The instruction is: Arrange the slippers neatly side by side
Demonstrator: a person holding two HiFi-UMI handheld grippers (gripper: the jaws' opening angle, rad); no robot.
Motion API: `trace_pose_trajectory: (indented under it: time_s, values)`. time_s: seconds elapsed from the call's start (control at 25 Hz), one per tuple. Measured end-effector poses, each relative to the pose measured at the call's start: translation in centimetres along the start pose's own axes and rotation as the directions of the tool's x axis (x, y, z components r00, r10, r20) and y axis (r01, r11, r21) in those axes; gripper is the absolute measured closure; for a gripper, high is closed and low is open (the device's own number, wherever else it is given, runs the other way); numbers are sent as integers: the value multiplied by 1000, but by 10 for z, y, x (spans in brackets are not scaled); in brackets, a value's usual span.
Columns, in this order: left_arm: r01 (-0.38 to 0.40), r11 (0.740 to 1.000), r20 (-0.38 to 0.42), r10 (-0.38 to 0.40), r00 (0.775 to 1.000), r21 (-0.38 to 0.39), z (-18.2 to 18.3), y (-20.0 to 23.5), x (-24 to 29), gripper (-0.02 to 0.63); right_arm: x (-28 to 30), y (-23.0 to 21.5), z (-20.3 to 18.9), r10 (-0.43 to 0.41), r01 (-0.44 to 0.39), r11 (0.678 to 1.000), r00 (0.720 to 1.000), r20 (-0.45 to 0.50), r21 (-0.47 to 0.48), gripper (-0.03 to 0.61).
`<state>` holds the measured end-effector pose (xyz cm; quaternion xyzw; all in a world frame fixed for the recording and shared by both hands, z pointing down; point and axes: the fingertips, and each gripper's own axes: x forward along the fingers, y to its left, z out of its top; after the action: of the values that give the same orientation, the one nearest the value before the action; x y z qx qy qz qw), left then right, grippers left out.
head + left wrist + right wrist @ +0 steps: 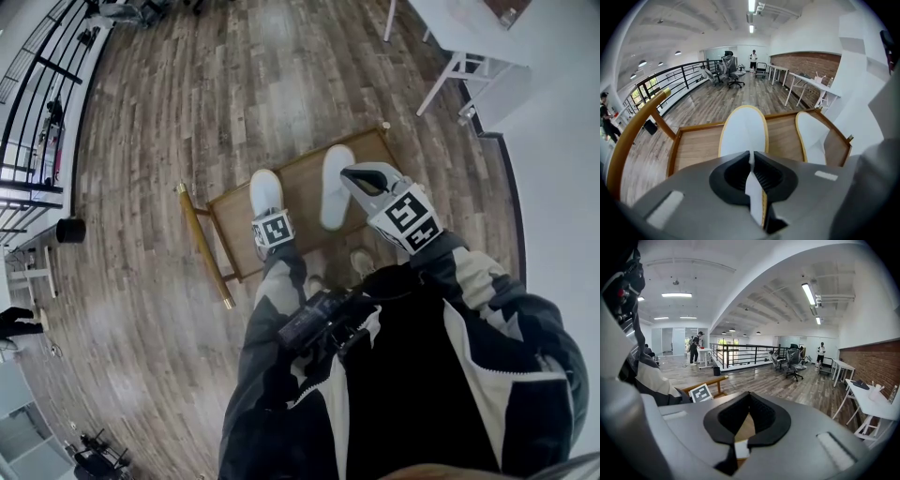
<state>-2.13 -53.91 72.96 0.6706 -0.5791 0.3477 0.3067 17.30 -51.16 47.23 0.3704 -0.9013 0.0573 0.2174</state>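
Wooden chair (302,187); left gripper (751,160) clamps left slipper (743,129), right gripper (352,178) closed empty beside right slipper (334,192).

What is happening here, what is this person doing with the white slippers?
A person standing over a wooden chair seat is working with a handheld gripper in each hand. Two white slippers lie on the seat with a gap of bare wood between them. The left gripper is shut on the near edge of the left slipper. The right gripper is shut and empty, held over the right slipper. The pair is not yet close together.
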Motion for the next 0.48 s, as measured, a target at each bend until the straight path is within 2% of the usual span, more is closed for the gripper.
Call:
trace_pose_trajectory:
  time_s: [0.08,0.24,0.48]
  values:
    - [-2,1000,28,2,1000,-11,5,3,-10,586,3,6,3,18,-18,1000,1000,13,-6,572]
    - [7,995,47,-2,999,-96,1,8,-27,586,8,20,7,65,-64,998,997,35,-23,572]
    - [-82,986,83,95,992,-147,-3,61,-62,586,25,51,27,137,-133,990,988,72,-54,572]
